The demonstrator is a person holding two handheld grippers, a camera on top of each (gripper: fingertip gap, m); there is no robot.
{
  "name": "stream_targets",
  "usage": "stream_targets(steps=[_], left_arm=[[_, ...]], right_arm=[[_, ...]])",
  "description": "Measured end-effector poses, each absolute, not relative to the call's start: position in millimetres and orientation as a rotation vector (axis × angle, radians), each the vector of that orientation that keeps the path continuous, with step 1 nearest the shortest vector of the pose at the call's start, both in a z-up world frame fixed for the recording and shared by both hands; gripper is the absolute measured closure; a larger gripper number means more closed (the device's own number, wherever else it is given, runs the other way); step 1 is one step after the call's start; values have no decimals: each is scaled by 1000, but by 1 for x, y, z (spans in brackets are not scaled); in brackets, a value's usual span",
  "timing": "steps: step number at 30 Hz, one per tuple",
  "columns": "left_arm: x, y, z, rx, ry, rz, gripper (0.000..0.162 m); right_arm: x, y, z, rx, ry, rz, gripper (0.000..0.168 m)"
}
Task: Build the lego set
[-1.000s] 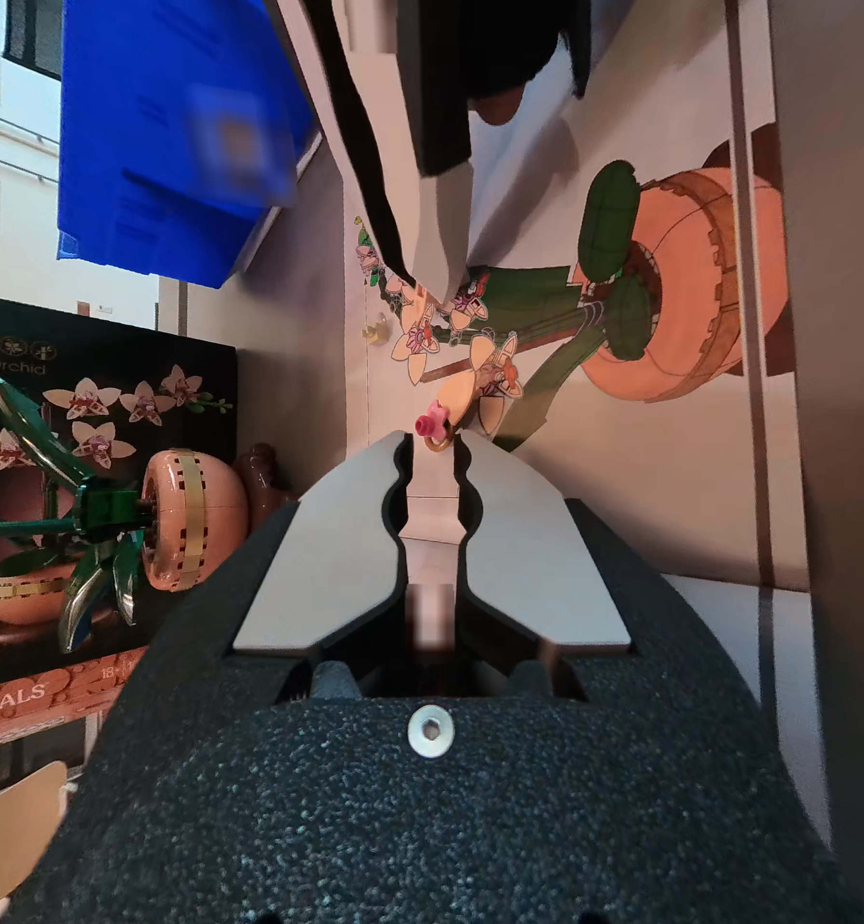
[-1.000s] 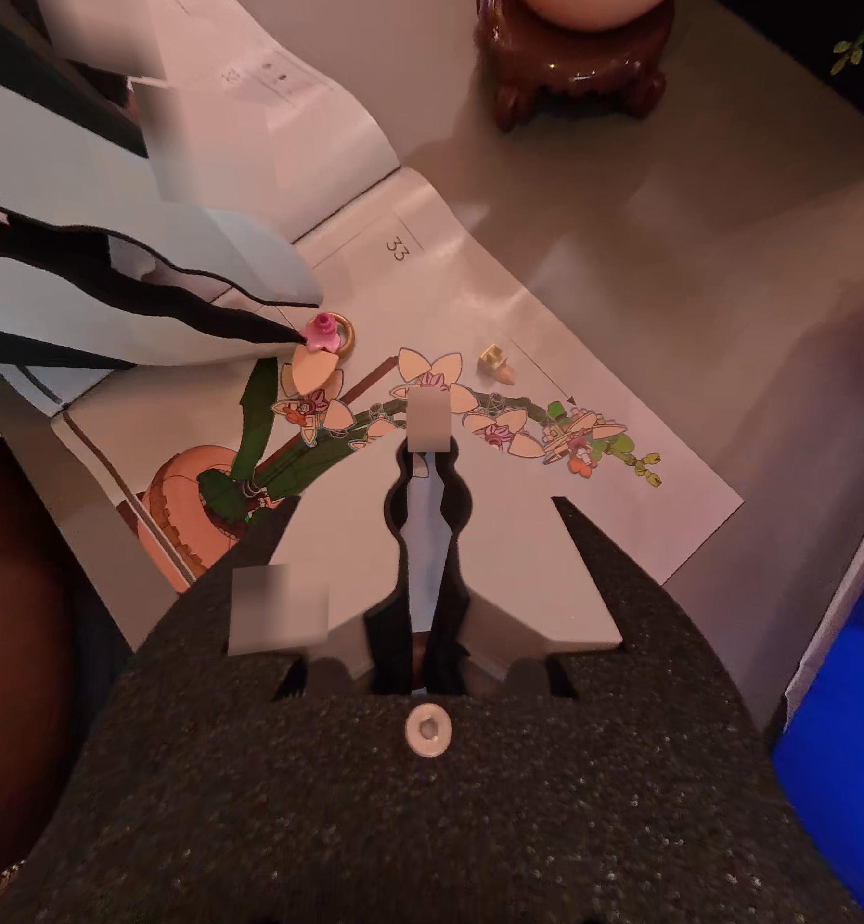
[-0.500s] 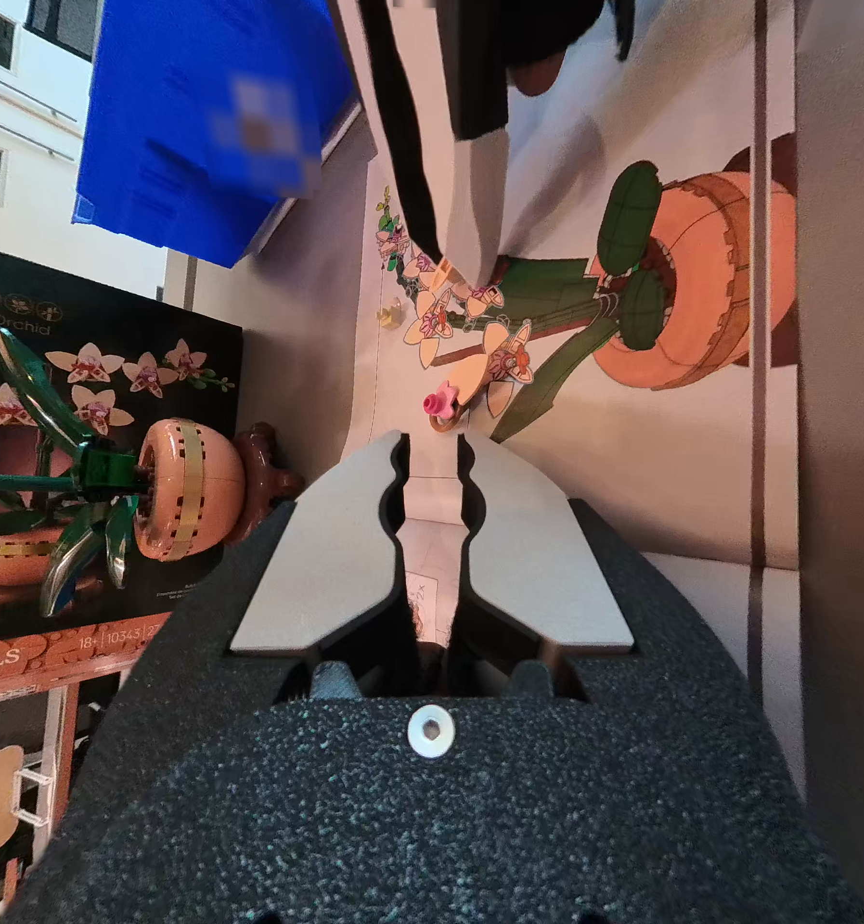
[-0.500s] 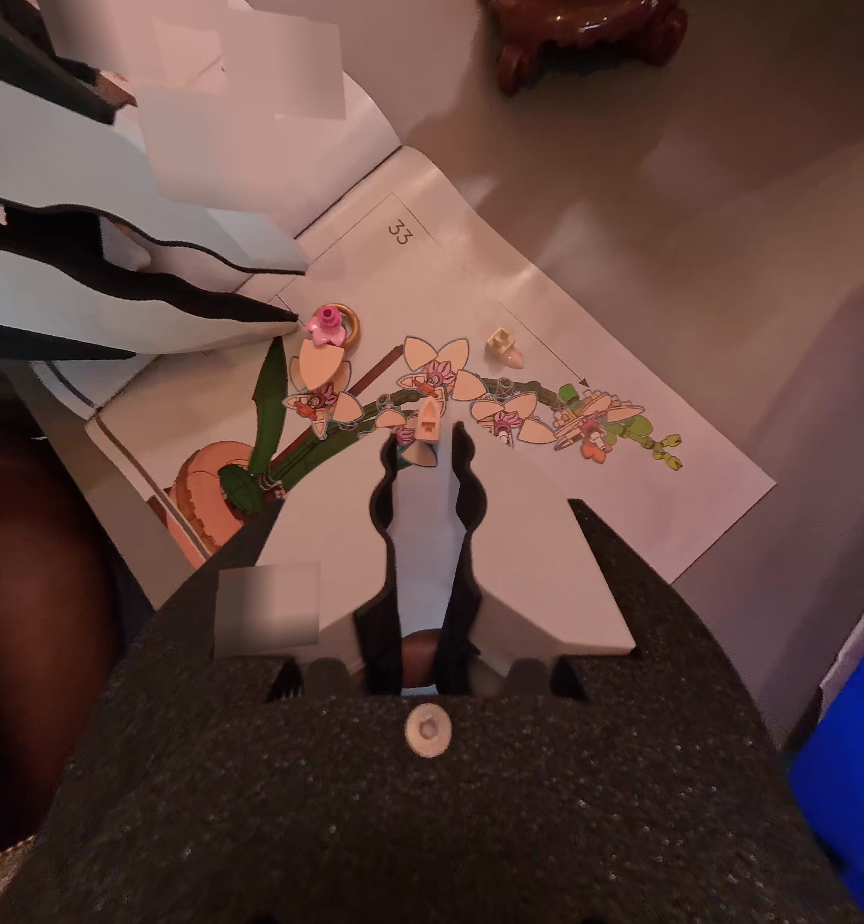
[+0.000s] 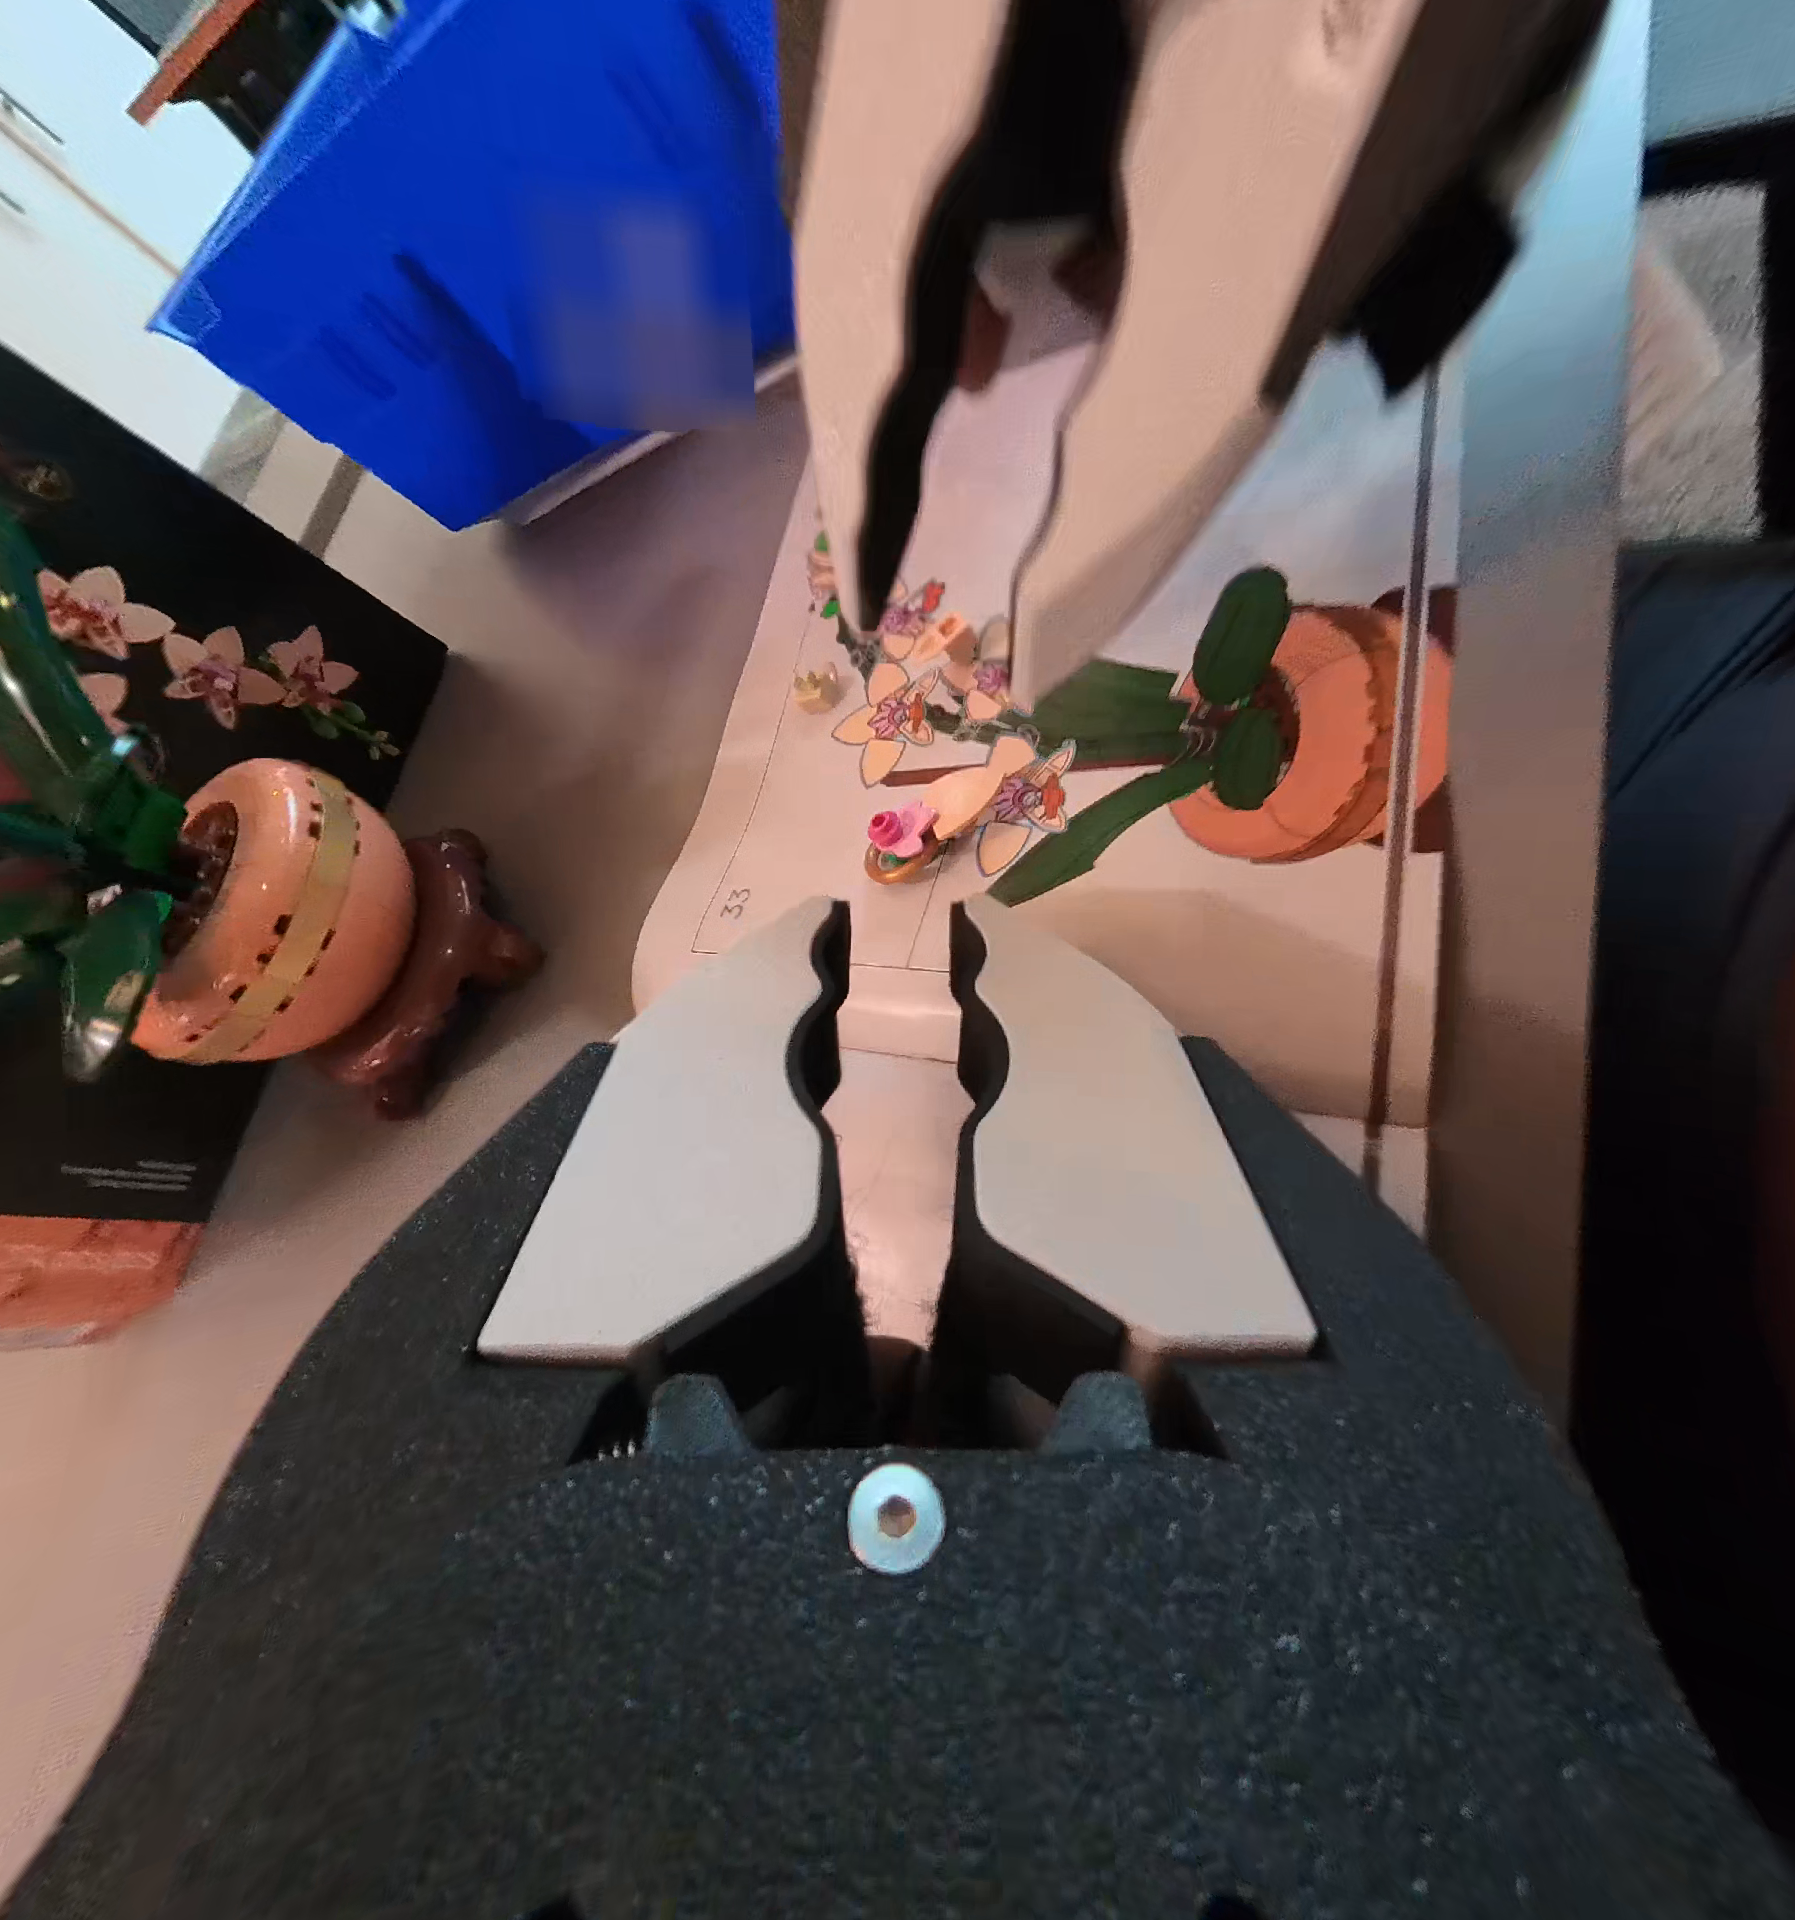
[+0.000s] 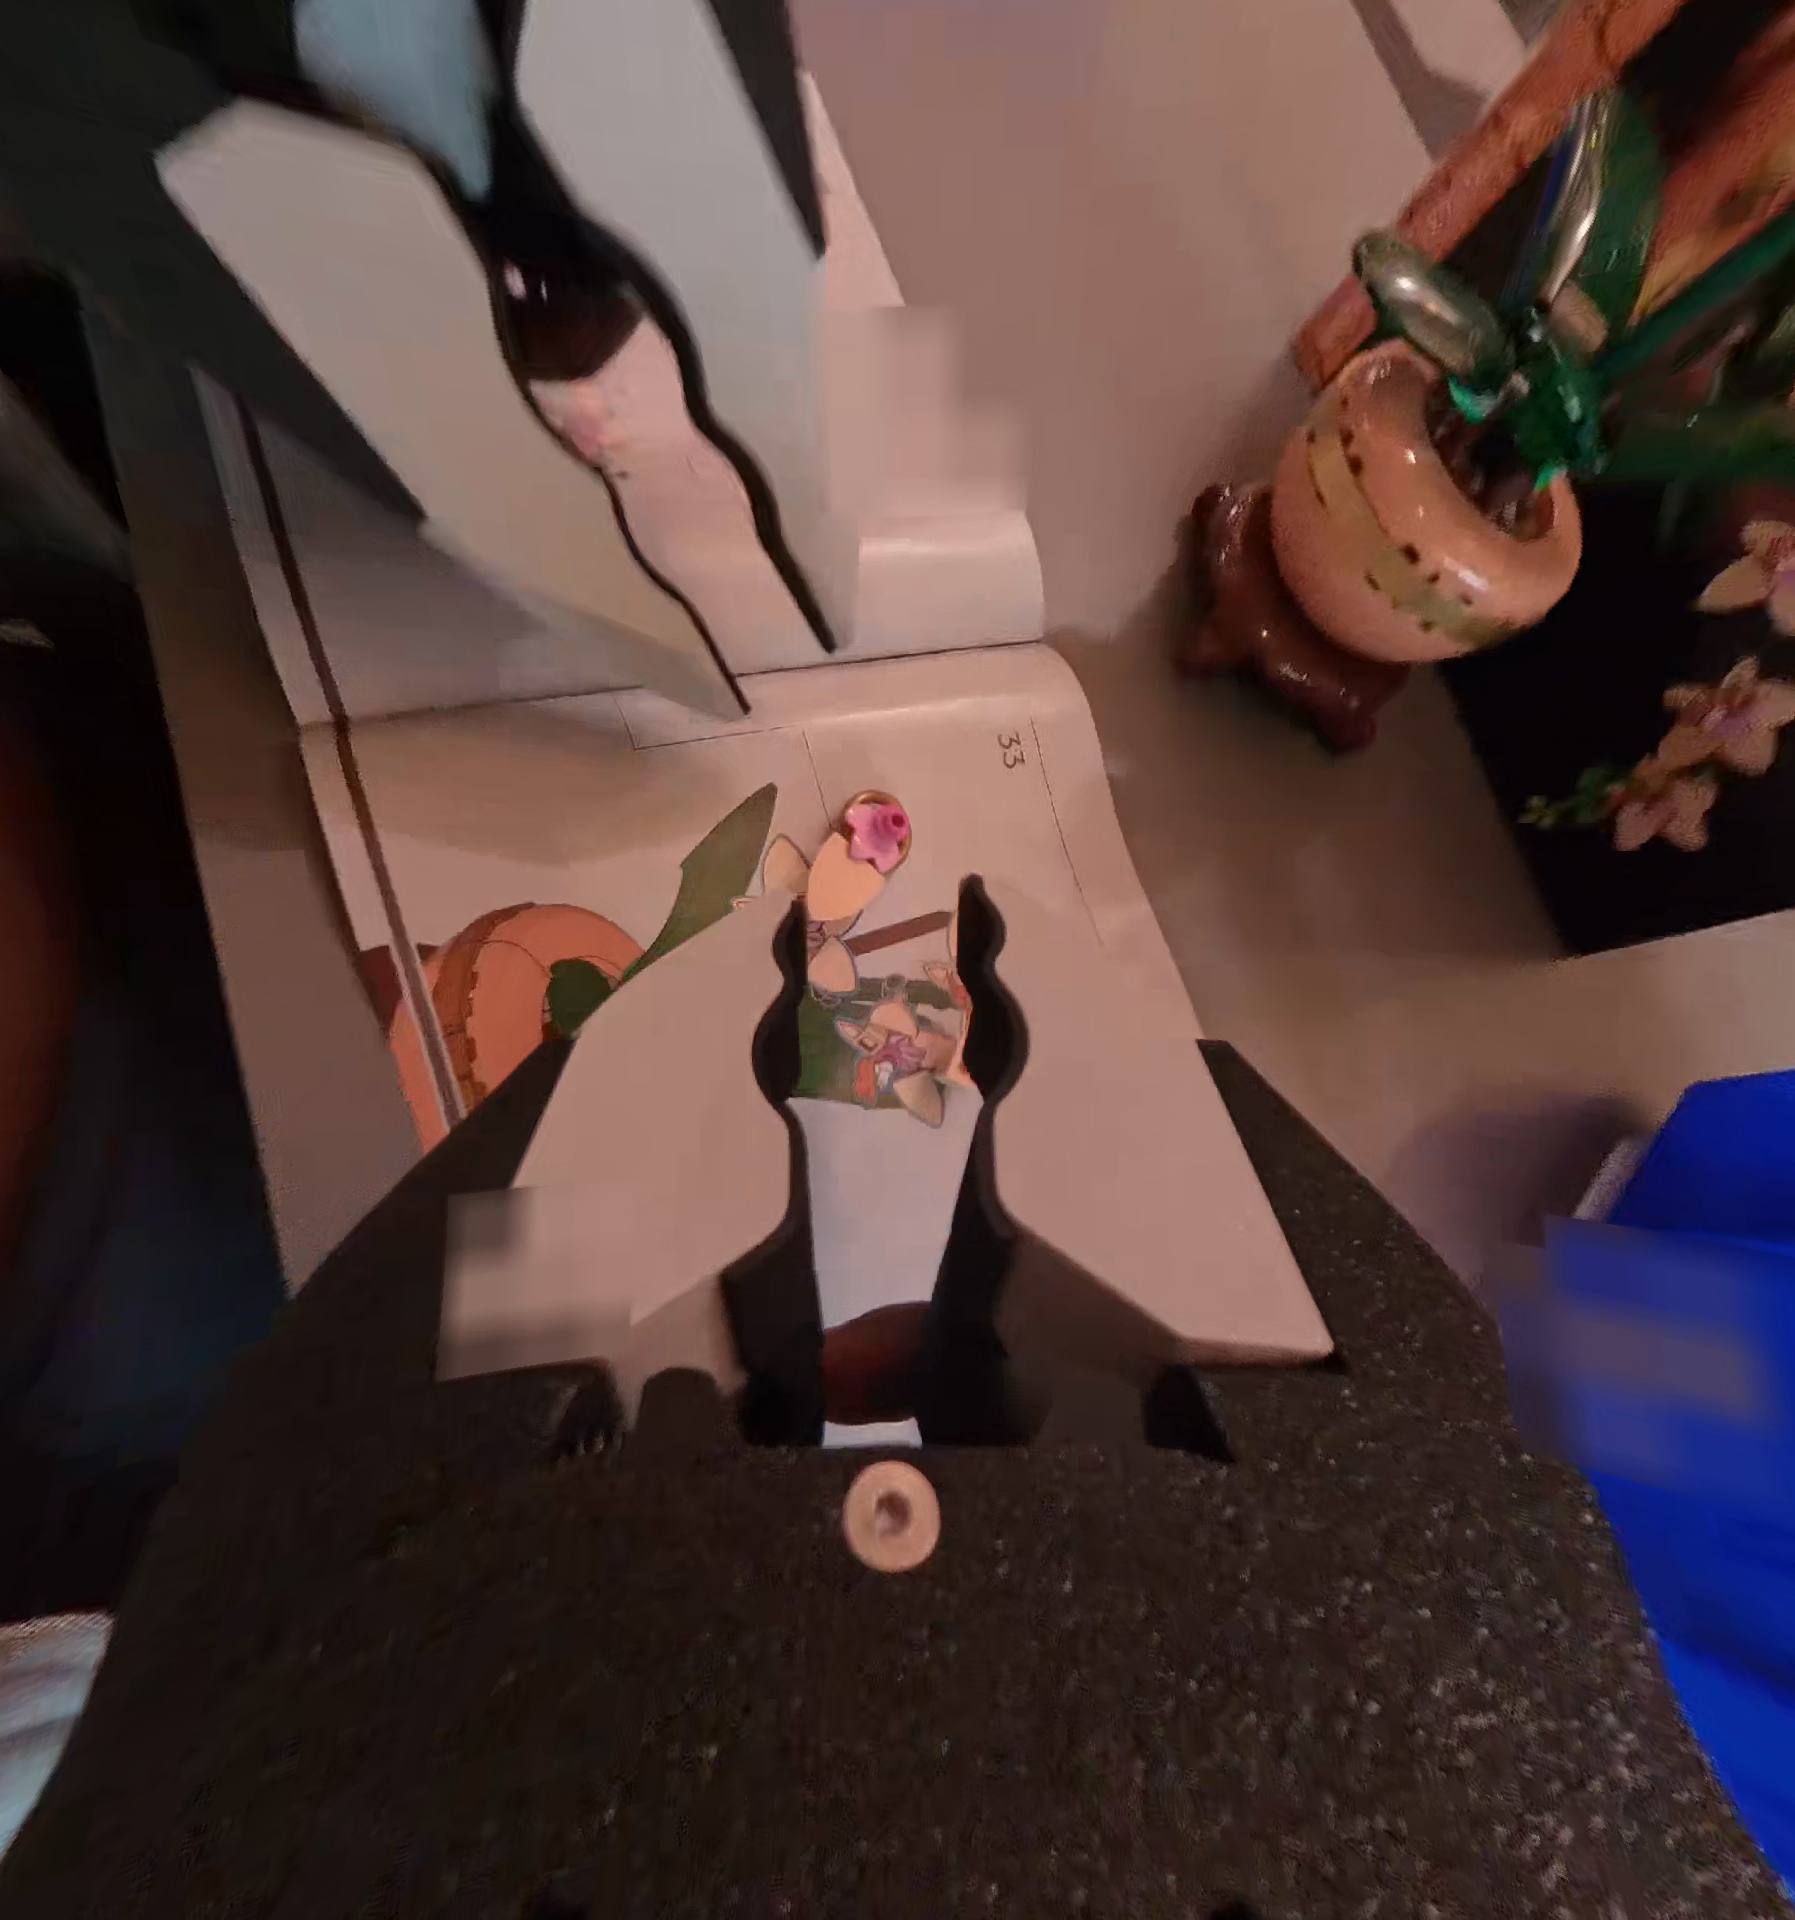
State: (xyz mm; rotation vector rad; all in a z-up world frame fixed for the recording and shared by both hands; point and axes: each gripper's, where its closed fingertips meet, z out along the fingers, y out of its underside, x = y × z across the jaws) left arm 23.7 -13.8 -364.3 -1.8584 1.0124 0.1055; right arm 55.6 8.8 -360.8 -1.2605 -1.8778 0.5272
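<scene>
A pink flower piece on a gold ring, joined to a cream petal (image 5: pixel 898 831), lies on the open instruction booklet (image 5: pixel 758 821). It also shows in the right wrist view (image 6: pixel 875 828). My left gripper (image 5: pixel 900 914) is open and empty, a short way back from it. My right gripper (image 6: pixel 882 904) is open over the printed orchid, with nothing pressed between its pads. In the left wrist view the right gripper (image 5: pixel 953 649) hovers over a small tan piece (image 5: pixel 942 636) lying on the page. A small yellowish piece (image 5: pixel 815 686) lies nearby.
A built orchid pot on a brown stand (image 5: pixel 269 925) stands left of the booklet, in front of the black set box (image 5: pixel 249 665). It also shows in the right wrist view (image 6: pixel 1412 540). A blue bin (image 5: pixel 508 260) is beyond the booklet. The left gripper (image 6: pixel 781 675) hangs above the page.
My right gripper has opened and the small tan piece now lies on the page. My left gripper has drawn back from the pink flower piece. Both views have shifted.
</scene>
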Motion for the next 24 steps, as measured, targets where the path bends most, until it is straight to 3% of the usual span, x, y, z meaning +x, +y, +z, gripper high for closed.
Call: stream_targets(steps=[8, 15, 24], left_arm=[[22, -26, -355, -1850, 877, -32, 145], [19, -23, -350, -1821, 831, -15, 144], [-1, -1, -353, -1720, 1087, 601, 133]], right_arm=[[47, 5, -381, -995, -1899, 140, 144], [43, 16, -386, -880, -1904, -63, 164], [44, 10, -359, -1135, -1952, 236, 164]])
